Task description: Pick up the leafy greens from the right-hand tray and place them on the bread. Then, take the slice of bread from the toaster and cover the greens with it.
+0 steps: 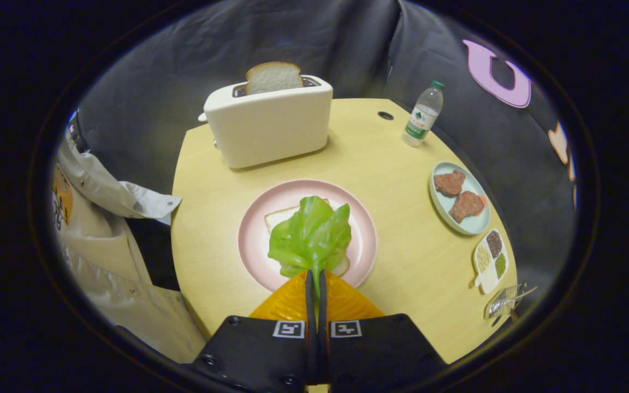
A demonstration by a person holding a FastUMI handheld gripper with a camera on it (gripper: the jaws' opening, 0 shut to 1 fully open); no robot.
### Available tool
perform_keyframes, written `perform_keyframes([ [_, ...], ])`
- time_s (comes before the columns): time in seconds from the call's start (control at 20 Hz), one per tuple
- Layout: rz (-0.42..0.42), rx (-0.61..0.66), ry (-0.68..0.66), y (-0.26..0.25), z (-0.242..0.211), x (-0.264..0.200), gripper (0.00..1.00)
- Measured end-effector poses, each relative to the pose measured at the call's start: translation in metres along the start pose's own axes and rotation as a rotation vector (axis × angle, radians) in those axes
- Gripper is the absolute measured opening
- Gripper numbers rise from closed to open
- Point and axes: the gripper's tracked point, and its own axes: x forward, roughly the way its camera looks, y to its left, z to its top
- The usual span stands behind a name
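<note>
Between the fingers: gripper [315, 278] pinched together on the stem of the leafy greens [310, 234].
Greens position: just ahead of the fingertips, over the bread slice [279, 217] on the pink plate [249, 240].
Greens axis: stem toward the gripper, leaf fanning away toward the toaster [268, 123].
Toaster: one bread slice in toaster [273, 76] standing upright in the slot.
Blue plate [445, 210]: two meat patties [458, 195].
Divided tray [489, 278]: grains in compartments.
</note>
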Motion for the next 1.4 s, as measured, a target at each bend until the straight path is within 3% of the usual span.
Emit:
perform_keyframes([
  [0.55, 0.067, 0.027, 0.058, 0.021, 0.015, 0.052, 0.08],
  [0.7, 0.052, 0.038, 0.095, 0.016, 0.01, 0.067, 0.08],
  [0.9, -0.005, 0.028, 0.132, 0.003, 0.001, 0.073, 0.35],
  [1.15, -0.039, 0.032, 0.049, 0.006, 0.026, 0.061, 0.7],
  [1.35, -0.112, 0.032, -0.018, 0.006, 0.06, 0.045, 1.0],
  [1.4, -0.131, 0.032, -0.037, 0.007, 0.07, 0.04, 1.0],
])
